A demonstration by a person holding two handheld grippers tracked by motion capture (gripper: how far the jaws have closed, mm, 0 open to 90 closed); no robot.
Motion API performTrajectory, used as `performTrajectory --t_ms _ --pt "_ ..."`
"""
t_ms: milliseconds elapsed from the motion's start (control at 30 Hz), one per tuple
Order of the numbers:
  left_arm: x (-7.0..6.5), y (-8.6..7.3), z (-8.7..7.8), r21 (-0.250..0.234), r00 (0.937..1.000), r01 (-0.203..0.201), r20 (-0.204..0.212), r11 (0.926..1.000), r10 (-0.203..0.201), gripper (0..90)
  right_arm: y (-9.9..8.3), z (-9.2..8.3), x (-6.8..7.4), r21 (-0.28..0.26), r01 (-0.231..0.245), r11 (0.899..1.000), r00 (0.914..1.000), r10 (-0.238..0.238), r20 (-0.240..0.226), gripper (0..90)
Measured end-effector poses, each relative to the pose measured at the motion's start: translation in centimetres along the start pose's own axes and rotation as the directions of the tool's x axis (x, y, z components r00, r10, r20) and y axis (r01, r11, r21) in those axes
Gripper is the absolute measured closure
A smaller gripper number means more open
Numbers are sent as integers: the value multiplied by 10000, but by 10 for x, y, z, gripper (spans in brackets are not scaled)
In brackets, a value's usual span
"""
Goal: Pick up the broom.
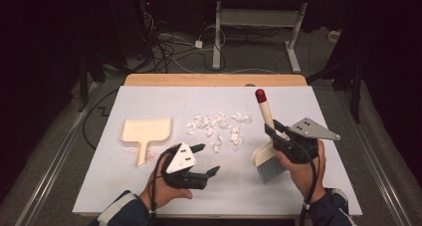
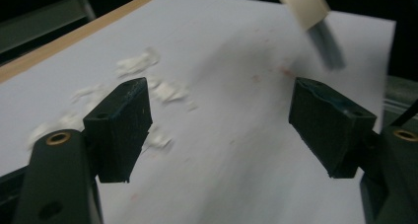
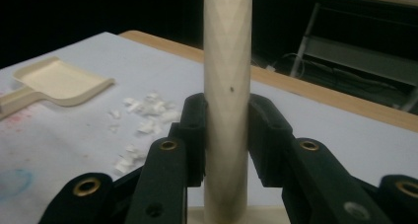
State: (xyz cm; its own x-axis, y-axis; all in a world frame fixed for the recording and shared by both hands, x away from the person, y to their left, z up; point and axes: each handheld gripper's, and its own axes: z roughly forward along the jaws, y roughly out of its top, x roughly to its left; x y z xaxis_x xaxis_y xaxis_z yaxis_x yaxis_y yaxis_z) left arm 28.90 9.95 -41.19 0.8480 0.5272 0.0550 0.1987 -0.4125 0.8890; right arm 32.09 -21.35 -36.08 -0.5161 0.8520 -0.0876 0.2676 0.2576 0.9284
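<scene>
A cream hand brush [image 1: 267, 156] with grey bristles and a red-tipped handle is lifted off the white board at the right. My right gripper [image 1: 275, 133] is shut on its handle [image 3: 226, 86], pads pressing both sides. A cream dustpan [image 1: 145, 131] lies flat at the left, its handle toward me. Several white paper scraps [image 1: 219, 127] are scattered between them. My left gripper [image 1: 206, 159] hovers near the front, right of the dustpan handle, jaws open with nothing between them [image 2: 222, 130]. The brush head [image 2: 315, 21] shows blurred beyond it.
The white board [image 1: 149, 99] lies on a wooden table [image 1: 214, 79]. Faint red specks mark the board near the dustpan. Beyond the table stand a desk frame [image 1: 259, 22] and loose cables [image 1: 164, 47] on the floor.
</scene>
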Motion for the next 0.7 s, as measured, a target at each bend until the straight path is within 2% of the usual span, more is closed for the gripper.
performTrajectory --t_ms 67,100,200,233,300,467,500,533,600,667,700 --pt "-9 9 14 -70 9991 -87 418 9999 90 235 2 0 11 -103 113 9999 9997 -115 -198 716" --pt "-14 13 20 -116 9981 -89 614 9999 96 235 2 0 11 -103 113 9999 9997 -115 -198 716" --pt "-27 22 44 3 9938 -74 1111 10000 73 242 3 0 30 -273 332 9991 9981 -346 -513 715" --pt "-27 22 44 3 9938 -74 1111 10000 73 212 4 0 34 -288 427 9987 9980 -440 -461 709" --pt "-30 24 52 71 9926 -72 1214 9999 63 233 4 -1 39 -442 793 9959 9968 -796 -59 696" --pt "-32 26 53 -251 9879 -59 1551 9997 98 270 6 -5 34 -627 696 9956 9972 -677 316 715" --pt "-33 27 52 -272 9869 -31 1614 9996 75 270 6 -5 34 -627 696 9956 9972 -677 316 715" --pt "-34 28 49 -394 9830 11 1837 9992 61 270 6 -5 31 -653 462 9968 9988 -451 188 715" --pt "-36 28 49 -421 9818 -9 1895 9991 89 268 6 -5 32 -685 553 9961 9982 -536 259 715" --pt "-39 29 50 -436 9770 -62 2127 9990 154 263 6 -4 36 -674 597 9959 9979 -579 287 715" --pt "-41 30 52 -387 9774 -116 2107 9992 195 263 6 -3 37 -708 600 9957 9980 -586 218 715"
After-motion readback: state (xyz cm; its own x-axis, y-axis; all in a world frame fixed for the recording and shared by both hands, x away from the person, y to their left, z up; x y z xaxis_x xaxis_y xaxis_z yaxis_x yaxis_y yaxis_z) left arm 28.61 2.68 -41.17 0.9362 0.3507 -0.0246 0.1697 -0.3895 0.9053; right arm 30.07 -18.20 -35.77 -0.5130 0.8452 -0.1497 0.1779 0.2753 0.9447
